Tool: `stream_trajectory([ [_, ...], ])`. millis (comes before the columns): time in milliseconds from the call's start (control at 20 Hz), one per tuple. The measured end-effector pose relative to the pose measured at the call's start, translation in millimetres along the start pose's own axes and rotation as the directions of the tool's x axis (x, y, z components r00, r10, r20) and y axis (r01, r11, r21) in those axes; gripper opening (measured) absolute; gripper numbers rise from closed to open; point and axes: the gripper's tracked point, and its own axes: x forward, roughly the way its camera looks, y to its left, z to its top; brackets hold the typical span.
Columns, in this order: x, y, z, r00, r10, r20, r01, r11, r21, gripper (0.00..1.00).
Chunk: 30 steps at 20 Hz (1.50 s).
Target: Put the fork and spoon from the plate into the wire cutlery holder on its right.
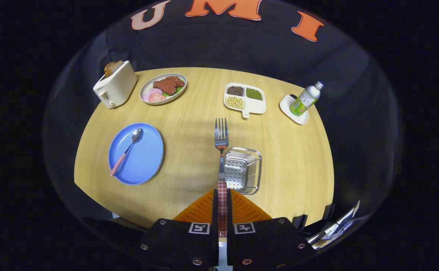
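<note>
Wooden table; gripper pinching fork handle, holder just right; spoon left. Tip tines down, centre, release.

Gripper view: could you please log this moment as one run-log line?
gripper: shut on fork handle | fork: held above table, beside cutlery holder | spoon: on blue plate | holder: looks empty

A pale wood-grain counter carries everything. At ten o'clock stands a cream toaster, with a plate of meat just beside it. A blue plate sits at eight o'clock. At the centre rests the wire cutlery holder. A divided dish lies at one o'clock, a white coaster at two.
</note>
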Motion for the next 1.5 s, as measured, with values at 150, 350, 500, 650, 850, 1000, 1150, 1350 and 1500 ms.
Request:
stream_trajectory([
  [150,4,-19,-18,0.997,-0.001,-0.079,0.003,1.0,0.03,0.09],
  [350,11,-25,-39,0.984,0.032,-0.173,-0.031,0.999,0.011,0.09],
  [500,14,-25,-45,0.971,0.062,-0.231,-0.064,0.998,-0.002,0.09],
  [650,19,-26,-44,0.956,0.088,-0.281,-0.094,0.996,-0.009,0.09],
  [850,26,-34,-42,0.937,0.09,-0.337,-0.106,0.994,-0.032,0.1],
  [1000,30,-31,-45,0.914,0.123,-0.386,-0.14,0.99,-0.016,0.1],
  [1150,33,-34,-43,0.898,0.129,-0.421,-0.154,0.988,-0.025,0.1],
  [1350,40,-36,-43,0.856,0.156,-0.493,-0.189,0.982,-0.018,0.09],
  [1500,48,-39,-40,0.84,0.153,-0.521,-0.185,0.983,-0.009,0.09],
])
